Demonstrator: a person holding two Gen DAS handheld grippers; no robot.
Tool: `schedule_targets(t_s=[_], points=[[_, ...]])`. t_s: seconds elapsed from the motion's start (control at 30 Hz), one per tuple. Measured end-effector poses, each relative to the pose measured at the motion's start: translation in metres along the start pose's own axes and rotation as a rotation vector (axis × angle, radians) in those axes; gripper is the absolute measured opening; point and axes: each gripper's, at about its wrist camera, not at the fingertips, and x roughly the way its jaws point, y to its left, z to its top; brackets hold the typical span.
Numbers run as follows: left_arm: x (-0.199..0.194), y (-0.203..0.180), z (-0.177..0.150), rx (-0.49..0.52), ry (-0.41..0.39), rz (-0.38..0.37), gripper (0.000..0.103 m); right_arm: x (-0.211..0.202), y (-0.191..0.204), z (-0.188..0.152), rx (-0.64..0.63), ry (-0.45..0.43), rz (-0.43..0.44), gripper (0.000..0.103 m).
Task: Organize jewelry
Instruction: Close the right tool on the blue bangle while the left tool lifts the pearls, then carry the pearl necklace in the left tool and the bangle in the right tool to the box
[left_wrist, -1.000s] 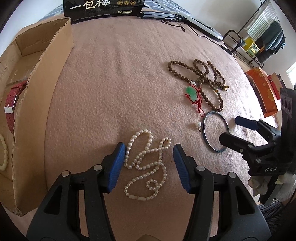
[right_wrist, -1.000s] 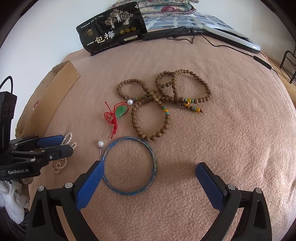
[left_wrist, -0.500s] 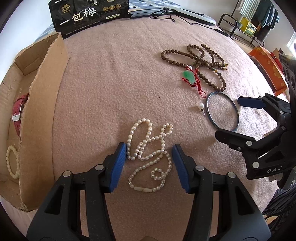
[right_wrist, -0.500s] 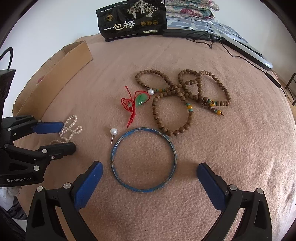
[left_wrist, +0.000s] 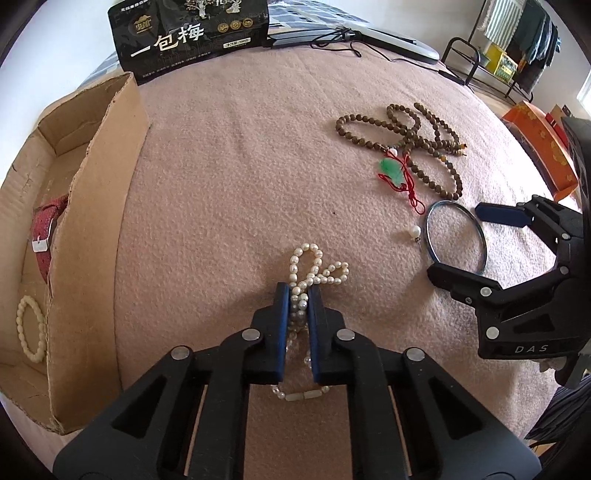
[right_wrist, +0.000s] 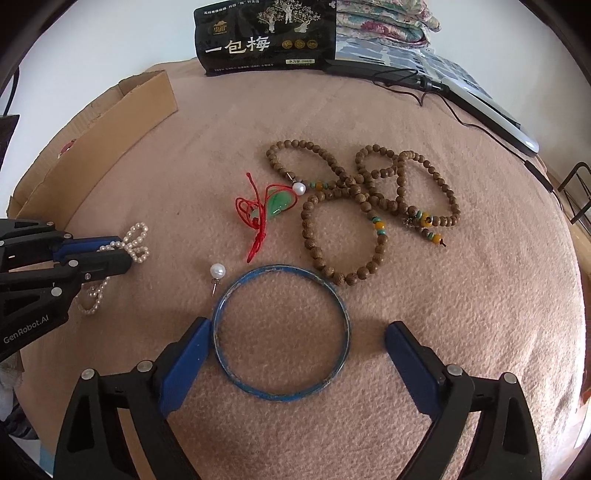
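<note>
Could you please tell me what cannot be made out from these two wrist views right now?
- Pearl necklace: its middle is hidden between the pads of the left gripper.
- Red strap: partly hidden by the cardboard box wall, left view.
- Blue bangle: whether the right gripper pad touches it is unclear.
- Black packet: small print unreadable.

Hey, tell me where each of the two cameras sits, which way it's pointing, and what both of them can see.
Left wrist view: sits on the left claw, looking steeply down along its fingers shut on the white pearl necklace; the right claw shows at right.
Right wrist view: sits on the right claw, looking down at the blue metal bangle between its open fingers, which have just been closing; the left claw shows at left.
Shared: necklace, bangle, brown wooden bead bracelets, cardboard box.
</note>
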Motion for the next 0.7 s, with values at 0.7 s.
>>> schedule_targets(t_s=[0.7], points=[[-0.054,0.008,0.01,-0.098,-0.142,-0.083,0.005,-0.034,-0.006,0.003,0.026,-0.071,0.017,0.073]])
